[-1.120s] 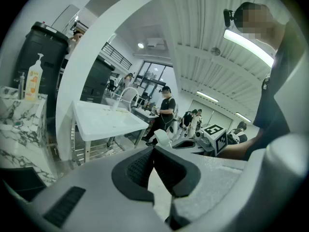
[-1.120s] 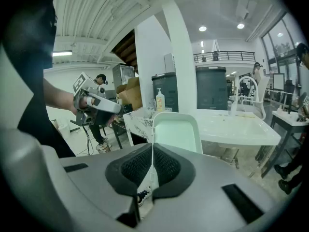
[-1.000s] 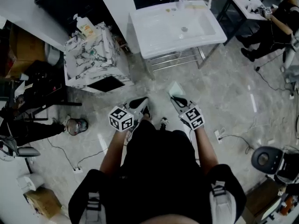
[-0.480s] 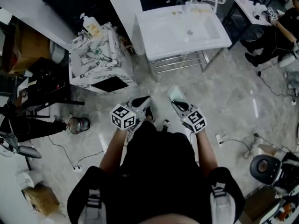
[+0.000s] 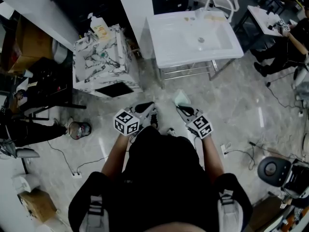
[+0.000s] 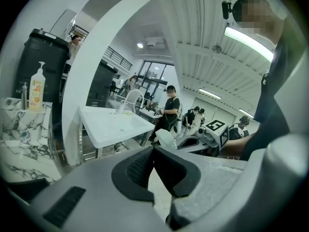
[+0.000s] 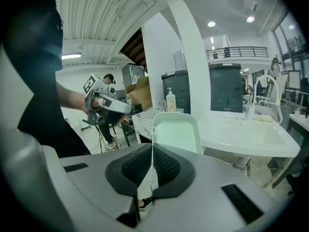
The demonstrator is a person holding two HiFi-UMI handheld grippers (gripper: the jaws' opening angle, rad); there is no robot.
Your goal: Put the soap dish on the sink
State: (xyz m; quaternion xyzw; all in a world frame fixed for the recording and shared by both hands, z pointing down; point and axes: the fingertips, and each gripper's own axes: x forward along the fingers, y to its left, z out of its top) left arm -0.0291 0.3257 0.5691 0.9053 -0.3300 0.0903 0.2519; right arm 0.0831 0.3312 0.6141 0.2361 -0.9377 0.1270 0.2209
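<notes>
A pale green soap dish point(image 7: 176, 131) sticks out beyond my right gripper point(image 7: 152, 164), whose jaws are shut on the dish's near rim. In the head view the dish point(image 5: 181, 98) hangs over the floor, ahead of the right gripper point(image 5: 185, 109). The white sink point(image 5: 193, 31) stands on a metal frame further ahead, and shows to the right in the right gripper view as a sink point(image 7: 246, 132). My left gripper point(image 5: 147, 110) is held beside the right one, shut with nothing between its jaws point(image 6: 152, 151).
A marble-patterned cabinet point(image 5: 104, 62) with a soap bottle point(image 5: 99, 26) stands left of the sink. A dark bin point(image 5: 87, 4) is behind it. Cables and a small can point(image 5: 79, 129) lie on the floor at left. People sit at a table point(image 5: 263, 13) at far right.
The sink and cabinet have slid lower and to the right in the head view as the person moved toward them. Both grippers keep their pose; the dish stays held.
</notes>
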